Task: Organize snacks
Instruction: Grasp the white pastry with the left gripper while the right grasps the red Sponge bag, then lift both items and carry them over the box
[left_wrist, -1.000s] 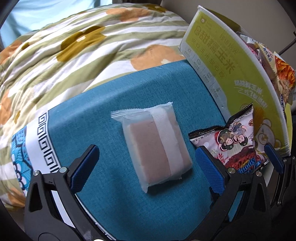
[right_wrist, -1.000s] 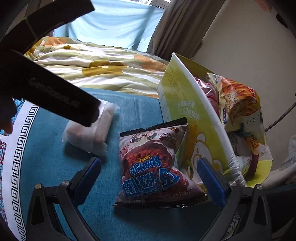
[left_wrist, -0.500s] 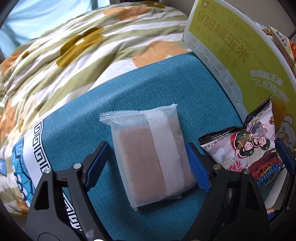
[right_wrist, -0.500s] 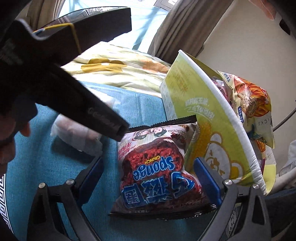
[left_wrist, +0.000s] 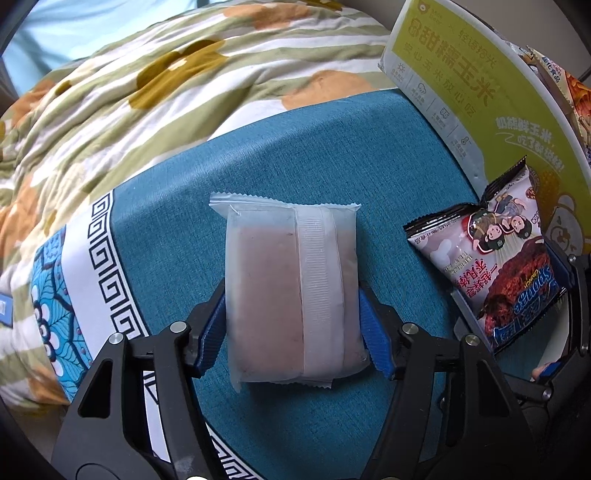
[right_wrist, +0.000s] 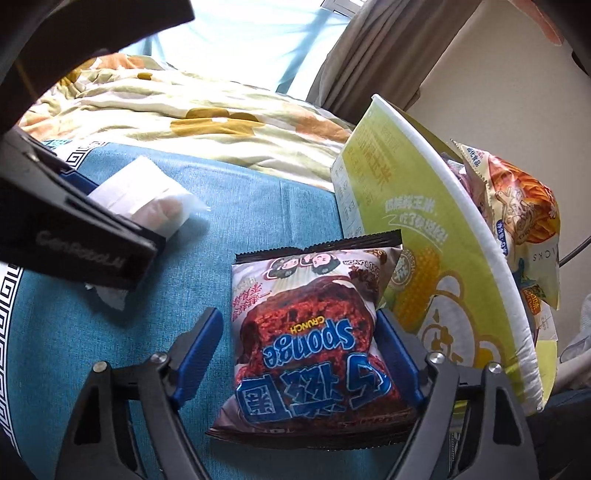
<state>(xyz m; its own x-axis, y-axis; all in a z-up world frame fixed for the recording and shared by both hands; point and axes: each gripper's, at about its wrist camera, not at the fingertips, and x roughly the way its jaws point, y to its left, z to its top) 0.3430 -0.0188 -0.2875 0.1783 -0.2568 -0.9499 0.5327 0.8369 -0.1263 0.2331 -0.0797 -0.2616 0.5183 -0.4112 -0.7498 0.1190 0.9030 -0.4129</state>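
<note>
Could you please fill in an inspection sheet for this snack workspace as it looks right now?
Surface: teal cloth with a patterned border, bare between the packs.
Job's things: translucent snack pack lying flat; Sponge Crunch bag flat beside the yellow-green box, which already holds snack bags.
Clutter: nothing seen.
Grippers: left gripper closing, pads against the translucent pack's sides; right gripper closing around the Sponge Crunch bag, left pad not yet touching.
Cables: thin dark line at the right edge, unclear.
Surroundings: floral quilt, curtain, wall.
</note>
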